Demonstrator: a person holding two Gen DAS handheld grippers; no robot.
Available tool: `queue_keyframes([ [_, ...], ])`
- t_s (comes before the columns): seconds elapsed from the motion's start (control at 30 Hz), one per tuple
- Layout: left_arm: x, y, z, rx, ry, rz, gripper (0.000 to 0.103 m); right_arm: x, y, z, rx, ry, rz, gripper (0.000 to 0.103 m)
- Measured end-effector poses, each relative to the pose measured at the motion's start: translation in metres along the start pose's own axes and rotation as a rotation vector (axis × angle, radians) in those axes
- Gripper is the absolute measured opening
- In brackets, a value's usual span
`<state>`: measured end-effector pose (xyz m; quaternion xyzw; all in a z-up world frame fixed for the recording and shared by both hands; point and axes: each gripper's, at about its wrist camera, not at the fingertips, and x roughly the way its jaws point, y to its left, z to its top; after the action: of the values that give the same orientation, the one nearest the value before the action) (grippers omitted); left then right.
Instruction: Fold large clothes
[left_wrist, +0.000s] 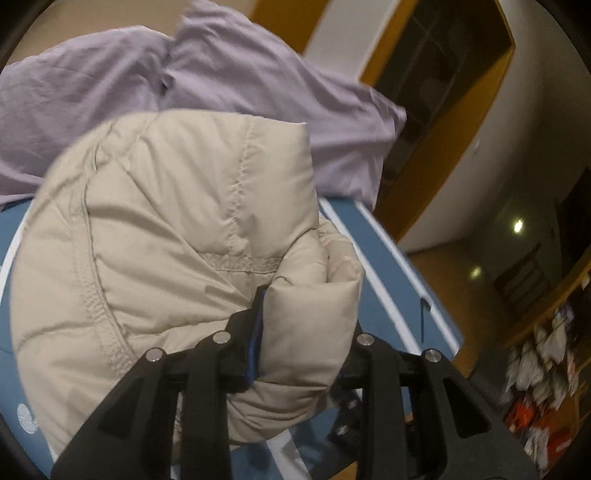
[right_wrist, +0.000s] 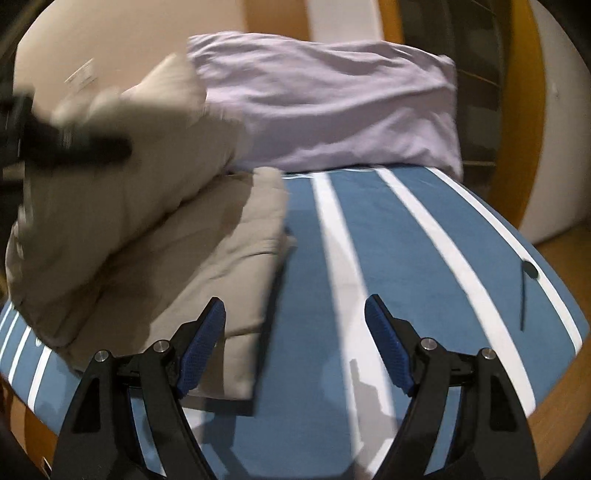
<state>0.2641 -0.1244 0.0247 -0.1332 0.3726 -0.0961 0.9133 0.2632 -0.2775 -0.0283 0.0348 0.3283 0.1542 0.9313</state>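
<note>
Left wrist: beige jacket (left_wrist: 184, 229) clamped between left gripper (left_wrist: 295, 332) jaws.

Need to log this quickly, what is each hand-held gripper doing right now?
Left hand-held gripper: shut on the beige puffer jacket.
Right hand-held gripper: open, holding nothing.

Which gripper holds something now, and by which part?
The left gripper is shut on the beige padded jacket, pinching a bunched fold at its edge. The right gripper is open, empty.

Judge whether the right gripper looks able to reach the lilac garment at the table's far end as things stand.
Probably yes: the right gripper is open and empty, and bare striped table lies between it and the lilac garment; the beige jacket sits off to the side.
</note>
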Motion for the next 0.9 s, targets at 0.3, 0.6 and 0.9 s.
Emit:
queue_keyframes([
  [0.3,0.012,-0.027,-0.011,0.035,0.031,0.011,0.057,-0.014,-0.043,-0.006,0.103,-0.013,-0.047,0.080],
  [0.6,-0.036,-0.021,-0.003,0.038,-0.043,0.030,0.072,-0.039,-0.036,-0.002,0.084,-0.048,-0.040,0.080],
  [0.9,-0.077,0.051,0.012,-0.036,-0.137,0.234,0.075,-0.037,-0.025,-0.002,0.078,-0.029,-0.015,0.080],
])
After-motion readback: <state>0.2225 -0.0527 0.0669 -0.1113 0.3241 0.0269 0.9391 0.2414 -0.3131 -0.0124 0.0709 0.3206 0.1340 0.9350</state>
